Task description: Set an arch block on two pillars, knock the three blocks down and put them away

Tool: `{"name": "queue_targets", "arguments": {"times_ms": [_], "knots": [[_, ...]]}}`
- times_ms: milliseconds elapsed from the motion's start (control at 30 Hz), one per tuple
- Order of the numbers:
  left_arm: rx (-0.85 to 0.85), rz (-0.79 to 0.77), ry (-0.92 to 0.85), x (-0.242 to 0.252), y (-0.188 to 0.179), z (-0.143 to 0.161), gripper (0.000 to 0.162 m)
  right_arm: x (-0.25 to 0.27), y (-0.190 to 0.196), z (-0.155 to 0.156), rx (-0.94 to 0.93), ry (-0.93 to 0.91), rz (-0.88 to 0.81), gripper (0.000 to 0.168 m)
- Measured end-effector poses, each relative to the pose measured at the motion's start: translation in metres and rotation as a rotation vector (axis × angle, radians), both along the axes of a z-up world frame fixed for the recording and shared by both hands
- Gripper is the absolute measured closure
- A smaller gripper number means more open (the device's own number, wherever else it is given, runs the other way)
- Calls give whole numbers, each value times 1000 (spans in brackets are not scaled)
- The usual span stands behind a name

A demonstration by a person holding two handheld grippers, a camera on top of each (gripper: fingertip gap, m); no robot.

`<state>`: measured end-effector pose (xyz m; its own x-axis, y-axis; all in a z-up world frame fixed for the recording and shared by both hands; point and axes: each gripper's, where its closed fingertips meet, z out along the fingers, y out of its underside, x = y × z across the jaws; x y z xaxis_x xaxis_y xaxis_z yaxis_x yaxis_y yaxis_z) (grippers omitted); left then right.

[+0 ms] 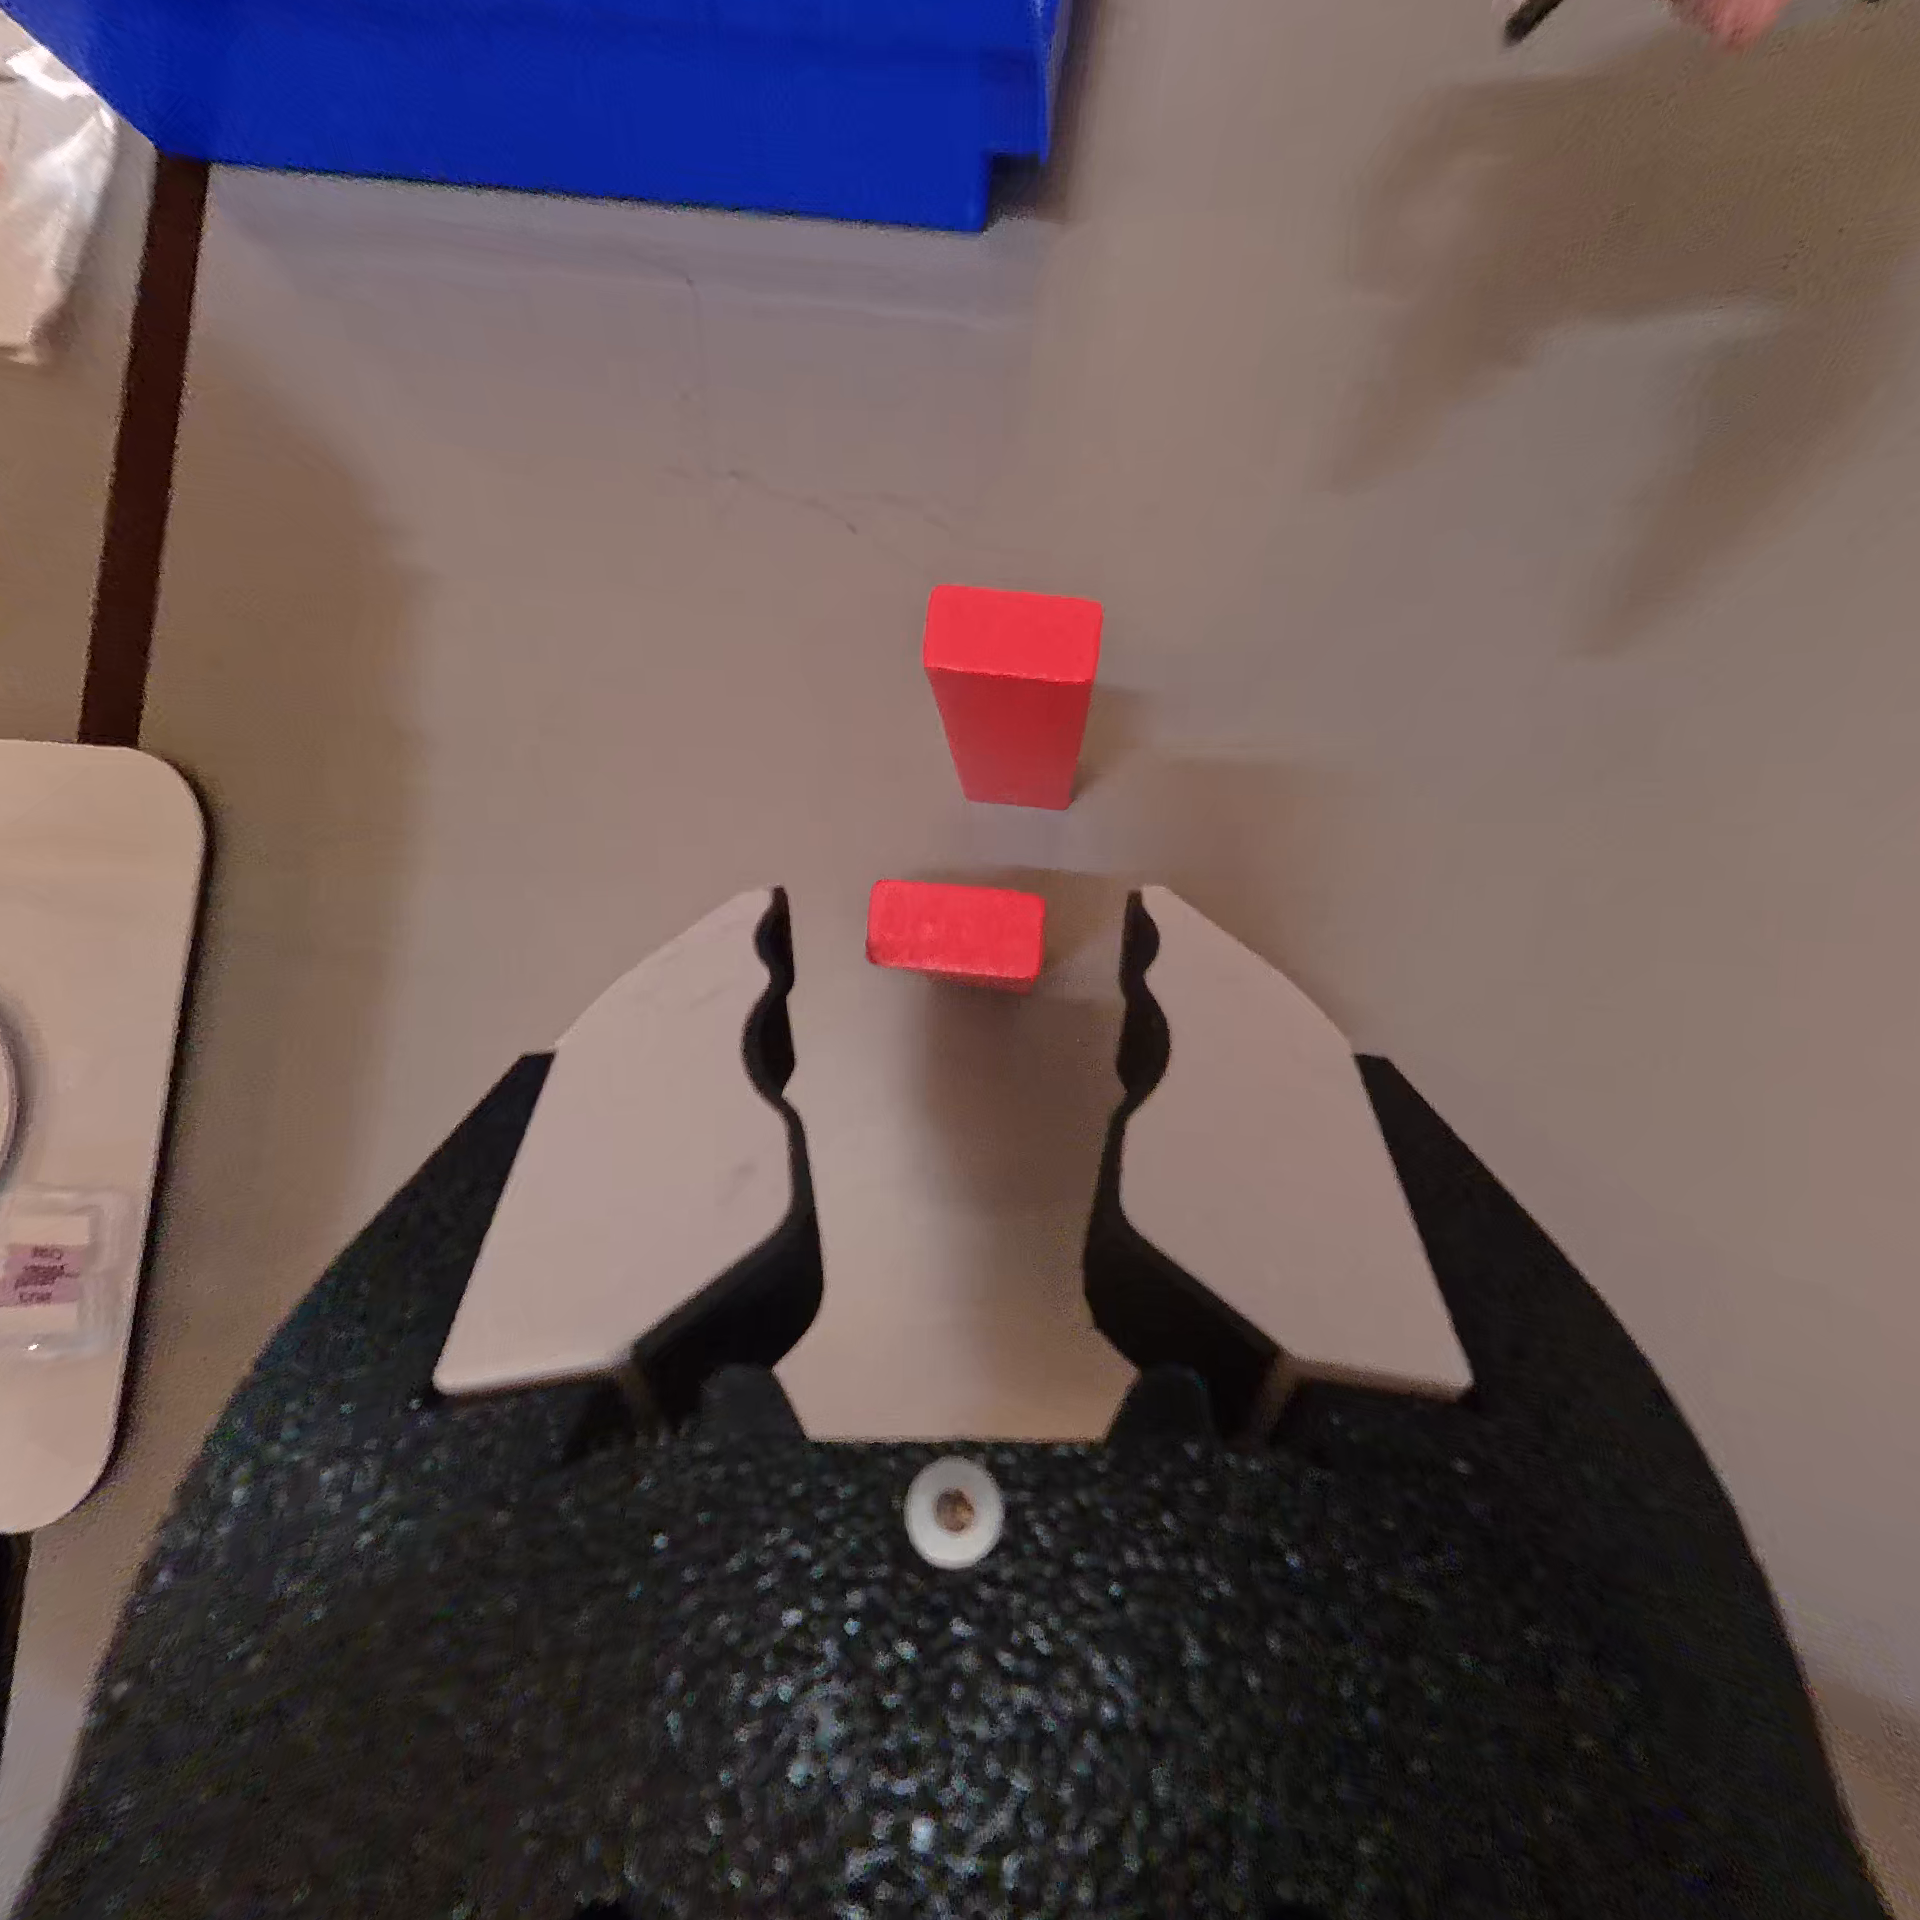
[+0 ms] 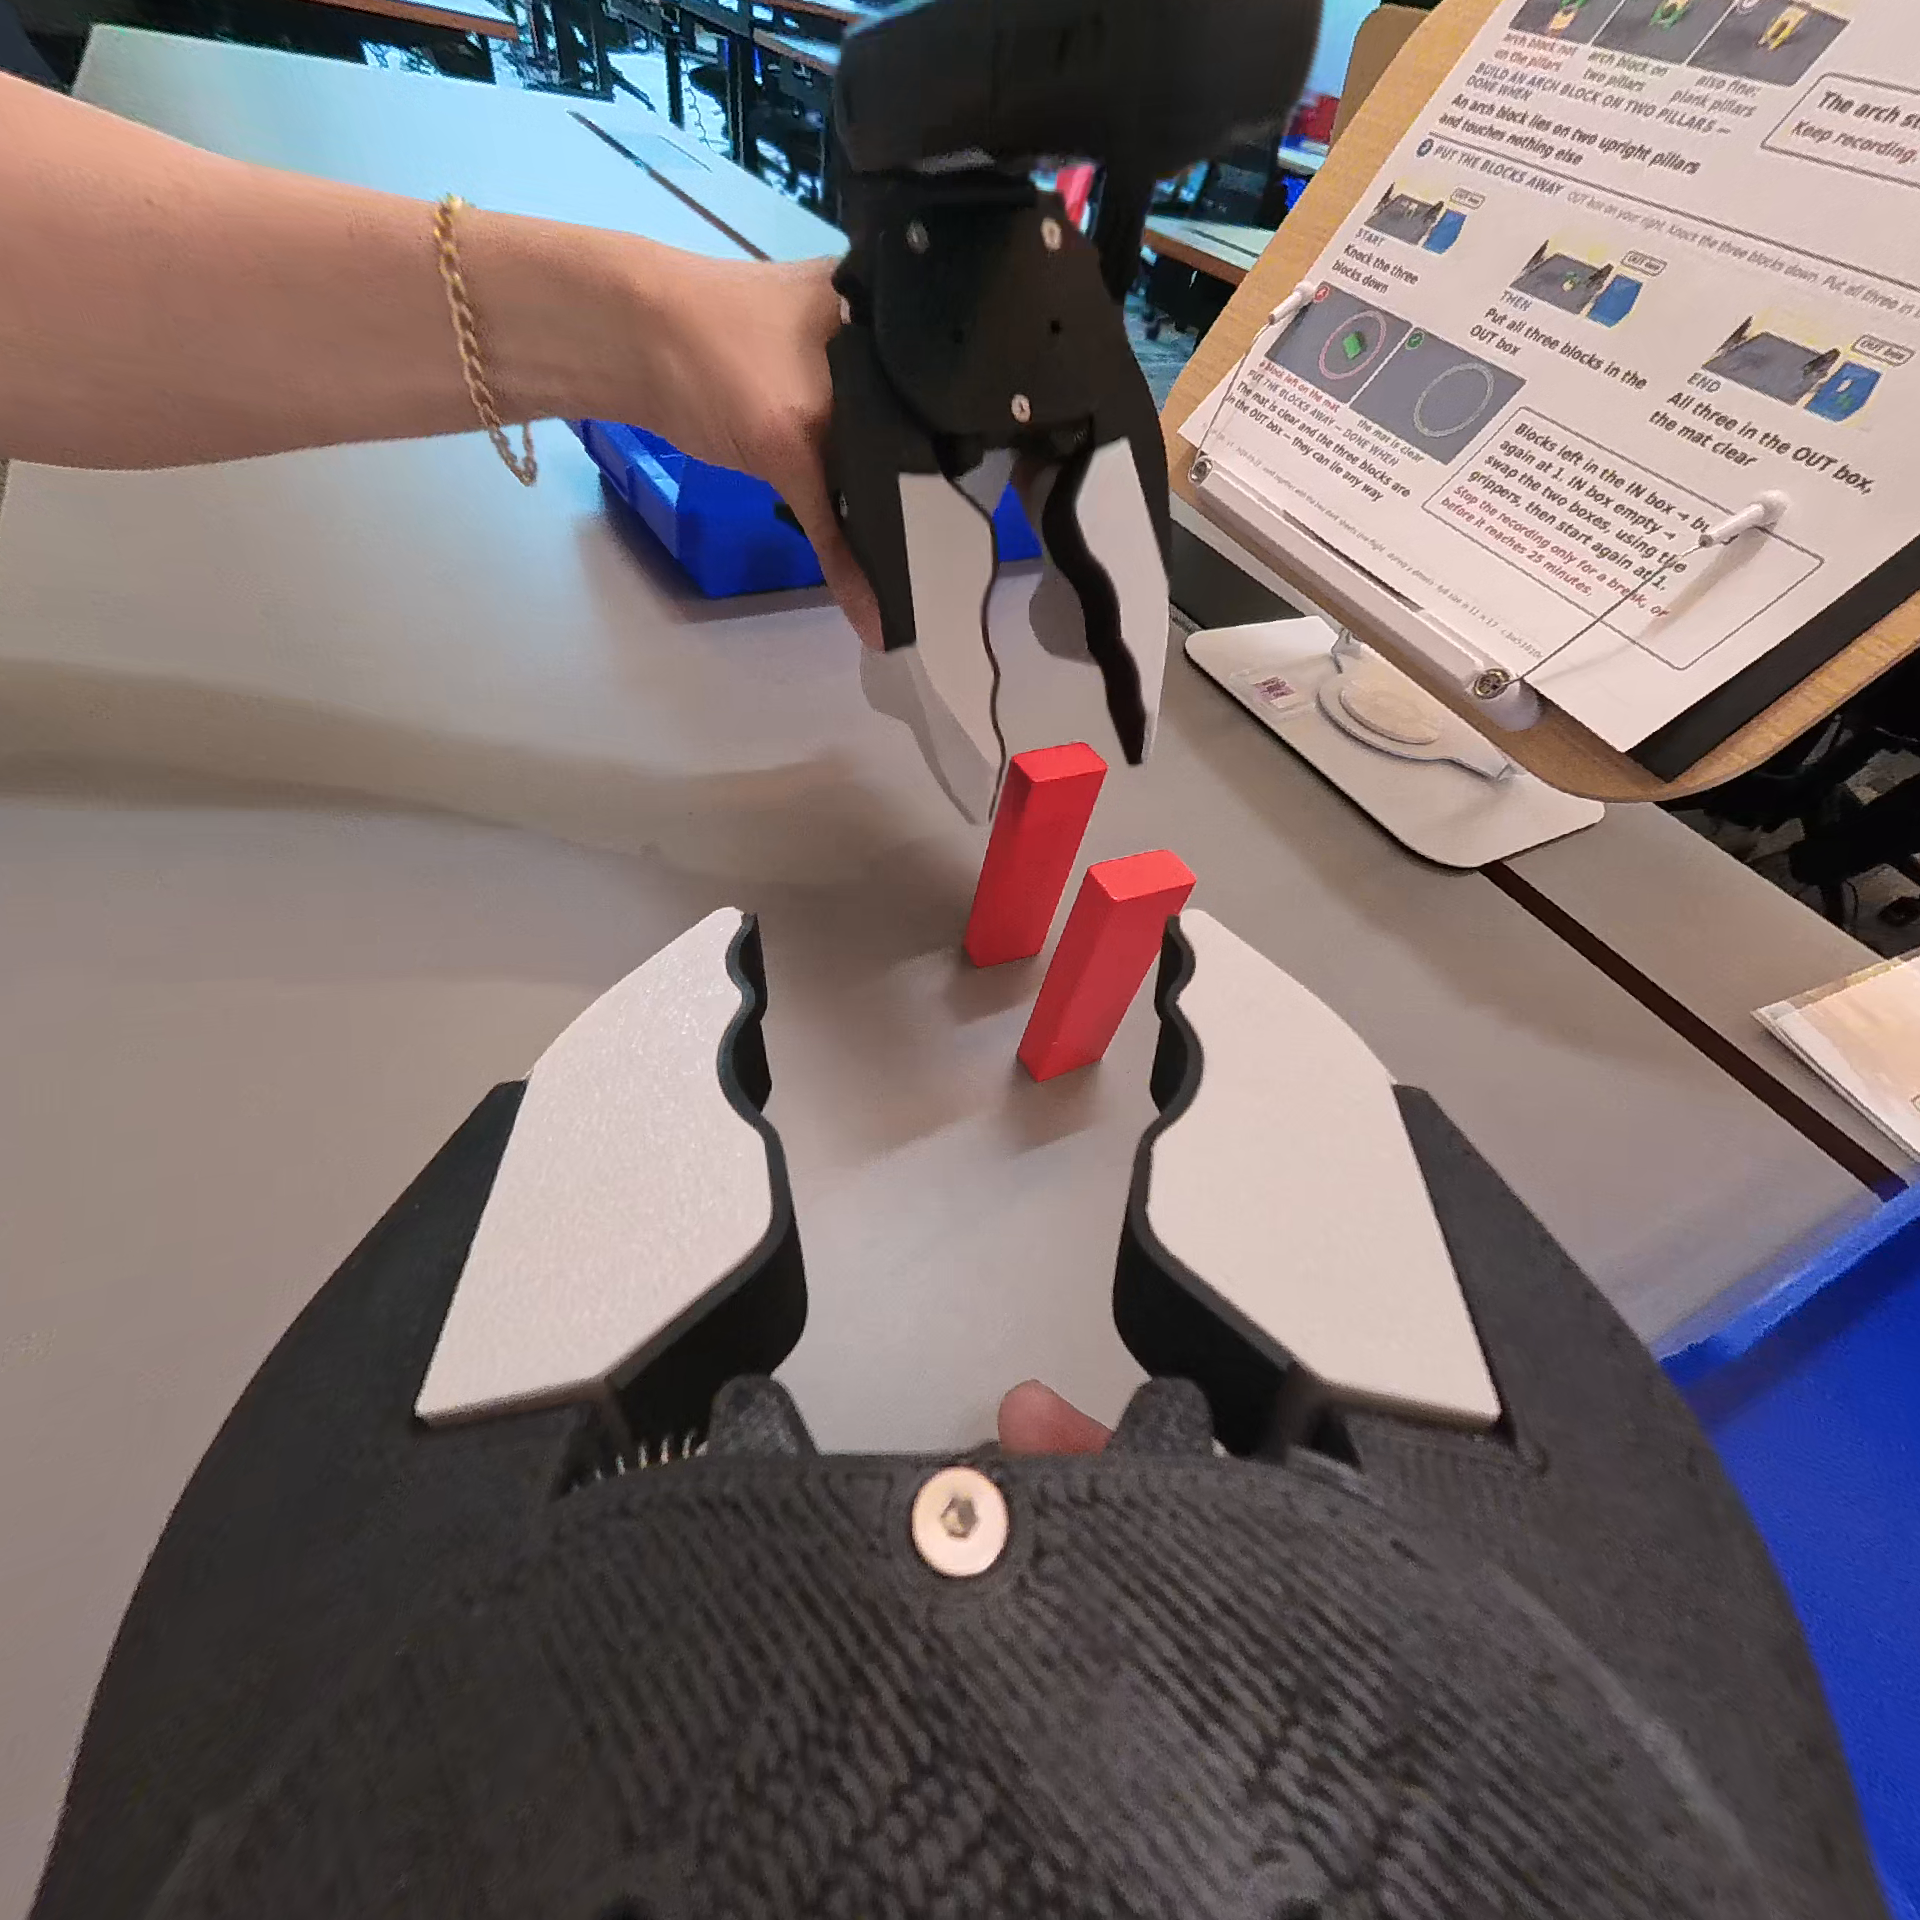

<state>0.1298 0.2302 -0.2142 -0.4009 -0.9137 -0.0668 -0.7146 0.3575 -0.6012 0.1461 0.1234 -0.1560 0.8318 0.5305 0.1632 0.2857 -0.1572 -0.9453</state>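
Observation:
Two red blocks stand upright, close together, on the grey table (image 2: 312, 935). My left gripper (image 1: 958, 904) is open and points straight down over one block (image 1: 956, 928), whose top sits between the fingertips. The other block (image 1: 1013, 691) stands just beyond it. In the right wrist view the left gripper (image 2: 1055, 779) hovers at the top of the farther block (image 2: 1029, 862), held by a hand. My right gripper (image 2: 961, 925) is open and empty, low over the table. Its right fingertip (image 2: 1179, 935) is beside the nearer block (image 2: 1101, 966); I cannot tell if they touch.
A blue bin (image 1: 582, 94) sits at the table's far side, also behind the left hand (image 2: 707, 520). Another blue bin (image 2: 1818, 1507) is at the right. An instruction sheet on a tilted board (image 2: 1558, 312) stands on a white base (image 2: 1392, 748), also seen at left (image 1: 83, 1091).

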Motion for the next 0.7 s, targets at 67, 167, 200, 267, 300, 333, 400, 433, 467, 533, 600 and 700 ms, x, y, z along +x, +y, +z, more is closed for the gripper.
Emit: {"name": "queue_targets", "arguments": {"times_ms": [67, 167, 200, 267, 300, 333, 400, 433, 467, 533, 600, 700], "knots": [[-24, 9, -62, -4, 0, 17, 102, 1, -1, 0, 3, -1, -1, 95], [-35, 39, -165, -22, 12, 59, 102, 1, -2, 0, -1, 3, -1, 95], [-19, 55, -187, -33, 20, 73, 102, 1, -2, 0, -1, 1, -3, 95], [44, 93, -199, -65, 44, 97, 102, 1, -2, -1, -2, -7, -3, 95], [84, 116, -193, -84, 58, 105, 102, 1, -2, -1, -3, -9, -1, 95], [116, 134, -181, -104, 71, 112, 102, 0, -2, -1, -4, -9, 2, 95], [162, 156, -134, -148, 95, 117, 105, -3, 0, -2, -4, -8, 8, 95], [193, 168, -99, -170, 108, 114, 107, -4, 1, -2, -5, -6, 13, 95], [218, 172, -53, -192, 119, 108, 109, -7, 2, -3, -8, -5, 18, 95], [240, 176, 54, -234, 135, 87, 109, -11, 4, -5, -16, -10, 26, 95], [248, 186, 121, -261, 145, 63, 109, -16, 5, -9, -27, -28, 36, 95], [247, 161, 171, -280, 150, 26, 105, -23, 8, -12, -40, -44, 48, 95]]}}
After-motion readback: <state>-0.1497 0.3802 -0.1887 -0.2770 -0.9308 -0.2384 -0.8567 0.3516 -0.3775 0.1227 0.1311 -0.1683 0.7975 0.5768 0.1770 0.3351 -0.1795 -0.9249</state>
